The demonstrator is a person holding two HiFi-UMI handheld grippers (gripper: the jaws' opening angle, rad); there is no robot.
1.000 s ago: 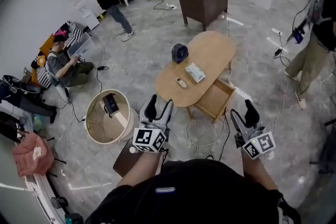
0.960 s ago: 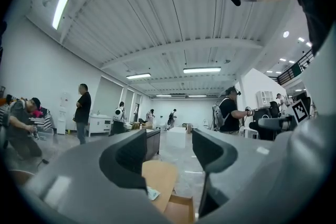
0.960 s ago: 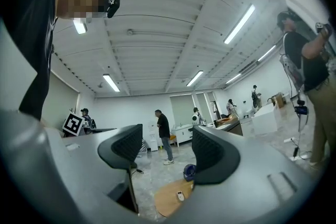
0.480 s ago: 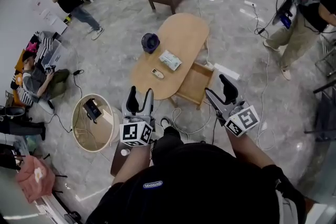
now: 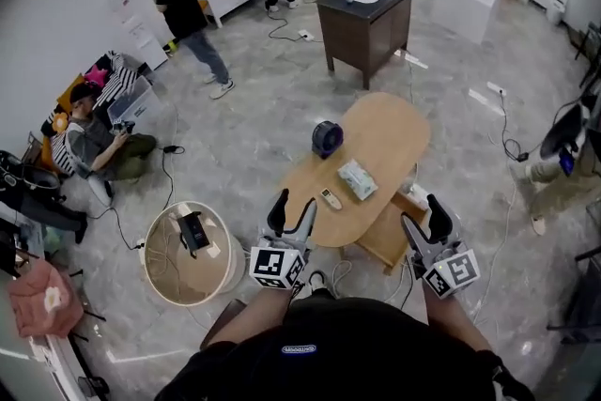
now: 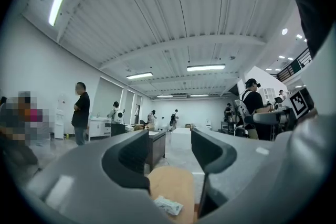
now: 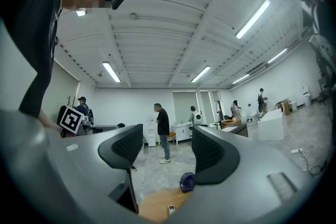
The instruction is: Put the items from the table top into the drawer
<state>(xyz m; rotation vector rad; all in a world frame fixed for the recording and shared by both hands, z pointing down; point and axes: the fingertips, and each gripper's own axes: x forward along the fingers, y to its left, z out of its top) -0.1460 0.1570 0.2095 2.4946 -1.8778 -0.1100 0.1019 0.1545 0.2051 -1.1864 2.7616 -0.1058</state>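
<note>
An oval wooden table (image 5: pixel 385 131) stands ahead of me. On it are a blue round fan (image 5: pixel 327 138), a pale tissue pack (image 5: pixel 357 179) and a small white remote (image 5: pixel 331 198). The table's drawer (image 5: pixel 398 235) is pulled out at its near right side. My left gripper (image 5: pixel 292 205) is open and empty, short of the table's near end. The right gripper (image 5: pixel 423 219), also open and empty, hovers over the drawer. The left gripper view looks between open jaws (image 6: pixel 168 152) at the table (image 6: pixel 170 183) and tissue pack (image 6: pixel 167 206). The right gripper (image 7: pixel 167 152) frames the fan (image 7: pixel 187 181) and remote (image 7: pixel 171 209).
A round wicker basket (image 5: pixel 161 269) holding a dark device stands at my left. Cables trail over the floor by the table legs. A dark cabinet (image 5: pixel 364 9) stands beyond the table. A person sits by the left wall, others stand at the back, and one stands at the right edge.
The head view has swung, so the table sits further right and lower in the picture. Both grippers stay raised, open and empty, now nearer the table's end and the drawer.
</note>
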